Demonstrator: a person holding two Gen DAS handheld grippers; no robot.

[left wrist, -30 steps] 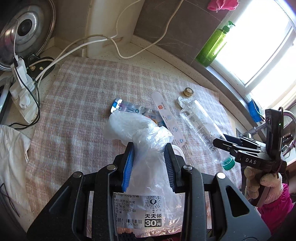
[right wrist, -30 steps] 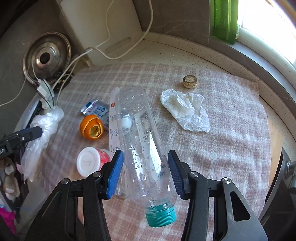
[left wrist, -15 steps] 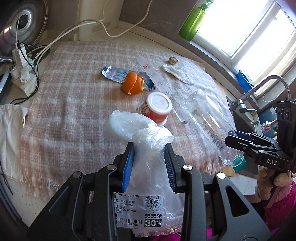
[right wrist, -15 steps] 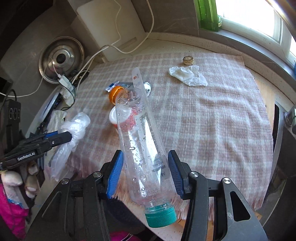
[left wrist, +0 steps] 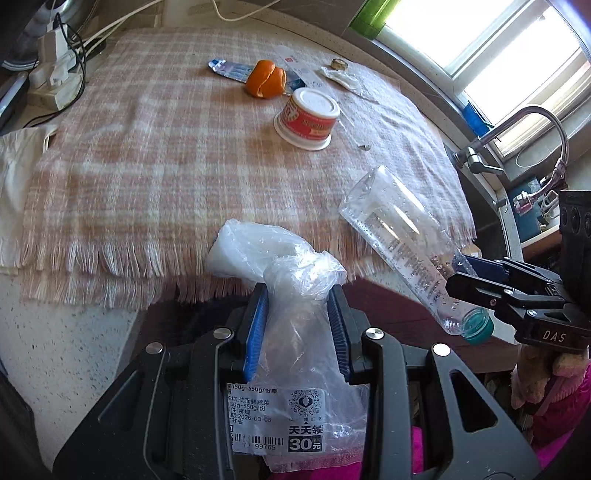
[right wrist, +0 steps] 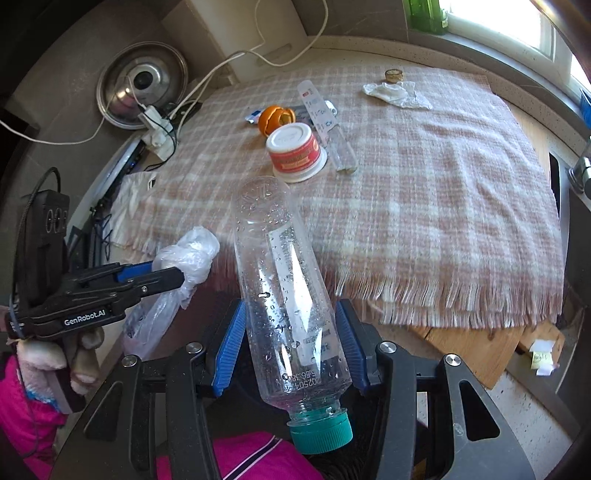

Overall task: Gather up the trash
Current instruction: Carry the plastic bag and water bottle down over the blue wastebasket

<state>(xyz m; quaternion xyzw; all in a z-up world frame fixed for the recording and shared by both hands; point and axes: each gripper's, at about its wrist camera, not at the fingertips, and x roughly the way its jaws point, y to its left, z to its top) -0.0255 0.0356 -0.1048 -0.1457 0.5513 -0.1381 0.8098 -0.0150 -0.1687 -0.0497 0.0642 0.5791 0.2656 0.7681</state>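
My left gripper (left wrist: 297, 299) is shut on a crumpled clear plastic bag (left wrist: 291, 280) with a printed price label, held just off the counter's front edge. My right gripper (right wrist: 290, 325) is shut on an empty clear plastic bottle (right wrist: 284, 288) with a teal cap (right wrist: 320, 430), base pointing at the counter. In the left wrist view the bottle (left wrist: 402, 240) hangs to the right of the bag. On the pink plaid cloth (right wrist: 424, 192) lie an orange peel (right wrist: 275, 117), a red-and-white cup (right wrist: 295, 151) upside down, a long clear wrapper (right wrist: 325, 122), a crumpled tissue (right wrist: 395, 94) and a small bottle cap (right wrist: 393, 75).
A power strip with white cables (right wrist: 157, 123) and a steel lid (right wrist: 142, 90) sit at the counter's far left. A tap (left wrist: 517, 136) over a sink stands at the right. A green bottle (right wrist: 424, 14) is on the window sill. A wooden board (right wrist: 469, 343) shows below the cloth's fringe.
Both grippers have drawn back from the cloth to beyond the counter's front edge, carrying the bag and the bottle. The items on the cloth now look farther away.
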